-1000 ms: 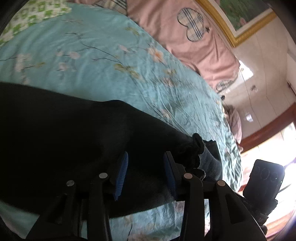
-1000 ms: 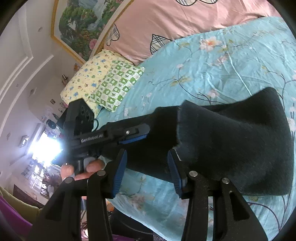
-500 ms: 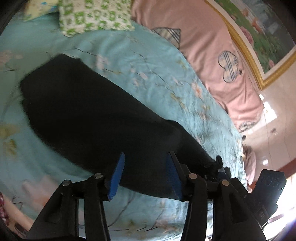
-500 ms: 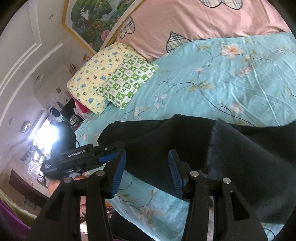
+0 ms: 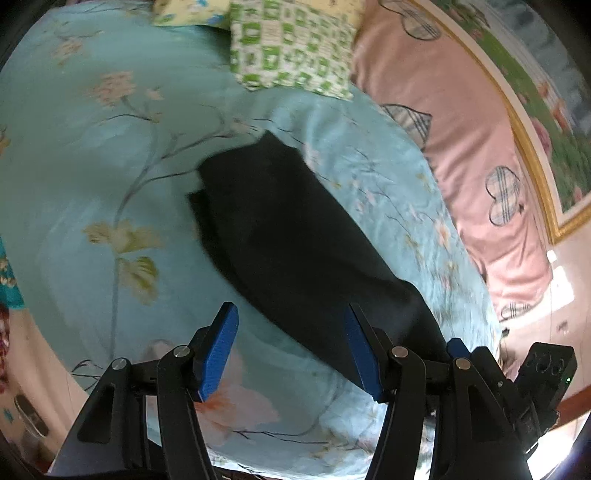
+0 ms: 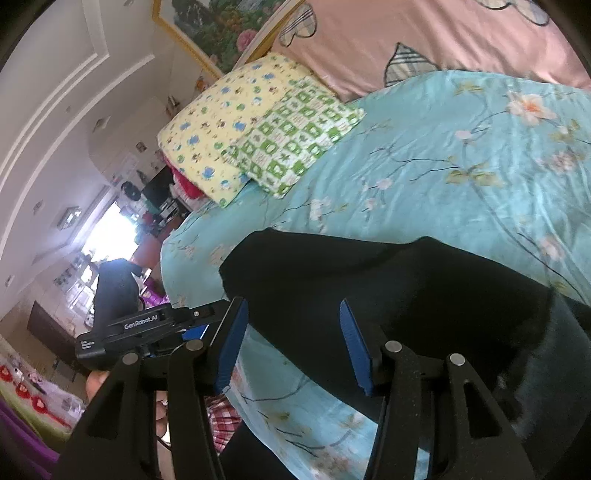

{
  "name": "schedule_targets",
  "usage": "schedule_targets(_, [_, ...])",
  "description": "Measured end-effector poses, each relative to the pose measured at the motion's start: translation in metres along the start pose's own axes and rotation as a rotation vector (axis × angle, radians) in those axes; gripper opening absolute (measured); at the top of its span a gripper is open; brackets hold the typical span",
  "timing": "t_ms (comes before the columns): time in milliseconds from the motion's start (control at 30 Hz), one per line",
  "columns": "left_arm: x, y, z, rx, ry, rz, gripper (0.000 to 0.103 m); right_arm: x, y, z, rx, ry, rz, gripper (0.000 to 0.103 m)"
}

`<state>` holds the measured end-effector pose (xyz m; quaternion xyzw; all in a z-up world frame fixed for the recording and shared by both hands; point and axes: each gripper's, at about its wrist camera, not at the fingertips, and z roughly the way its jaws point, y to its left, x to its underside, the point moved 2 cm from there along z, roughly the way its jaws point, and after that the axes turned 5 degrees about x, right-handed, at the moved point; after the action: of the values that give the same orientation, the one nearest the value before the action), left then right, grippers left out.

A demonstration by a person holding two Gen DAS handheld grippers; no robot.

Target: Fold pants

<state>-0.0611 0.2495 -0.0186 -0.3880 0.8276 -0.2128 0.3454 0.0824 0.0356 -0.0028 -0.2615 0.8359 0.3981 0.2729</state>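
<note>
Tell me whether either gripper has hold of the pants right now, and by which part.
Nothing is held. The left gripper and right gripper, jaws just opening, stand apart over the black pants lying on the floral bedsheet.

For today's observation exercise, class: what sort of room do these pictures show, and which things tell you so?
Most likely a bedroom in a home. A bed with a floral sheet fills both views, pillows lie at its head, and a framed painting hangs above. Black pants lie on the sheet.

Daylight, window point(image 6: 107, 229) blown out; motion blur in left view; fisheye bending, dark vignette at edges.
</note>
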Motion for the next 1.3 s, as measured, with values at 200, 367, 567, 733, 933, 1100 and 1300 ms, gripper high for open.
schedule_targets(200, [-0.007, 0.021, 0.001, -0.014, -0.011, -0.049, 0.06, -0.008, 0.01, 0.023, -0.018, 0.048, -0.041, 0.053])
schedule_targets(367, [-0.015, 0.031, 0.007, -0.012, -0.015, -0.071, 0.06, -0.019, 0.015, 0.04, -0.024, 0.068, -0.057, 0.053])
schedule_targets(567, [-0.025, 0.037, 0.014, -0.01, -0.015, -0.086, 0.061, -0.039, 0.021, 0.067, -0.035, 0.106, -0.08, 0.053])
schedule_targets(733, [-0.032, 0.046, 0.024, -0.028, 0.006, -0.106, 0.063, -0.055, 0.028, 0.098, -0.041, 0.158, -0.138, 0.053])
schedule_targets(933, [-0.035, 0.052, 0.031, -0.02, 0.013, -0.12, 0.064, -0.077, 0.04, 0.146, -0.054, 0.253, -0.253, 0.053])
schedule_targets(1100, [-0.04, 0.054, 0.036, -0.005, 0.013, -0.129, 0.066, -0.09, 0.051, 0.187, -0.083, 0.344, -0.327, 0.053])
schedule_targets(1300, [-0.042, 0.055, 0.04, -0.011, 0.007, -0.114, 0.066, -0.095, 0.055, 0.221, -0.099, 0.42, -0.368, 0.053])
